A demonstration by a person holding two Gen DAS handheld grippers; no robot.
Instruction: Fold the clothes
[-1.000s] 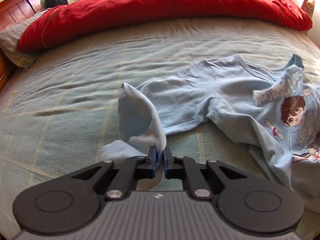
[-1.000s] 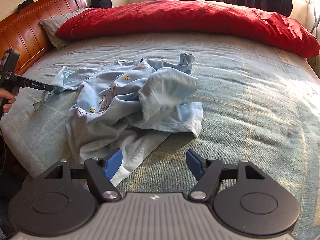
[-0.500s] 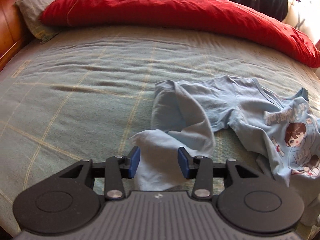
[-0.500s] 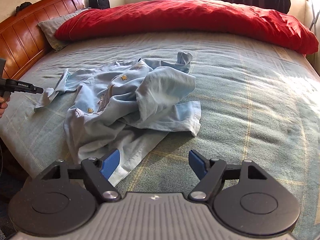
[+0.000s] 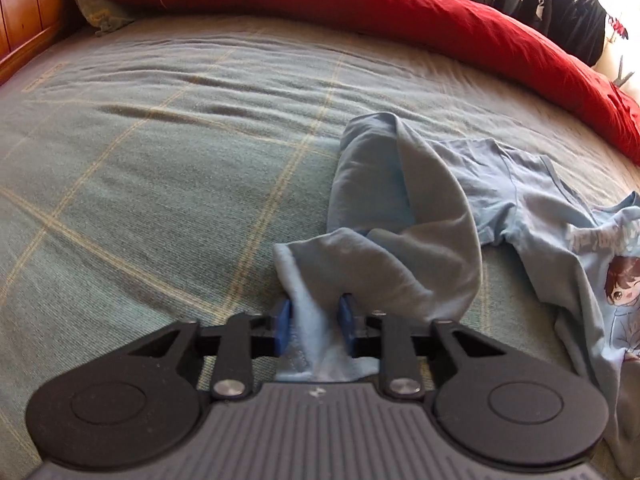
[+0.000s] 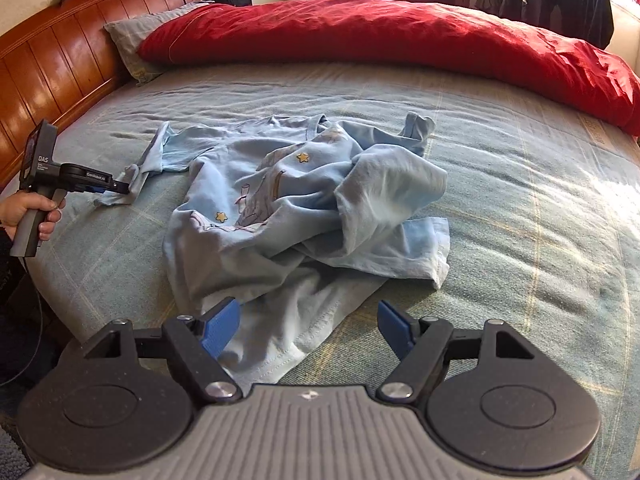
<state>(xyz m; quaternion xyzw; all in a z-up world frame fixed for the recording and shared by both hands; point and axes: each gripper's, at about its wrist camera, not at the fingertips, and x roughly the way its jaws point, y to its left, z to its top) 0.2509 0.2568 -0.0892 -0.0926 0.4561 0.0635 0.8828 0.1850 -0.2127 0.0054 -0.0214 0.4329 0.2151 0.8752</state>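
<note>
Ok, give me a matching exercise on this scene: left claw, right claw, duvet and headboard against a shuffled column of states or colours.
Things:
1. left claw
2. right claw
3. duvet
4. headboard

States or colours:
A. red
B. open, at the near edge of the shirt
C. brown wood
D. closed around shirt fabric

Pairs: 1-D, 2-B, 3-A, 4-C

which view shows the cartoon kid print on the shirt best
The left wrist view: the cartoon child print faces the camera at the right edge of the light blue shirt. In the right wrist view the shirt lies crumpled, showing only stars and faint lines.
</note>
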